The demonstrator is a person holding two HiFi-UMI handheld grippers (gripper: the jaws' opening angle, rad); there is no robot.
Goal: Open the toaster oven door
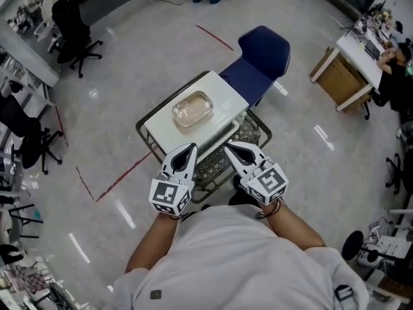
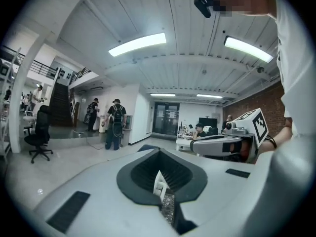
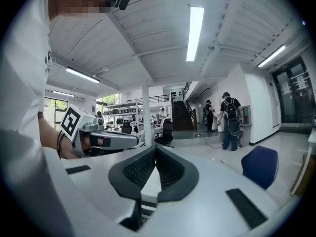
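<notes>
Left gripper (image 1: 191, 147) clenched, empty; right gripper (image 1: 227, 146) clenched, empty. 2 grippers side by side over near edge of white toaster oven (image 1: 222, 95), contact unclear. Oven sits on wire cart (image 1: 256, 134), 1 clear container (image 1: 192, 108) on top. Blue chair (image 1: 261, 53) behind cart.

Bright light is cast by ceiling strips (image 2: 137, 44); glare is seen on the floor (image 1: 322, 137); gripper-view edges are bent, darkened.
</notes>
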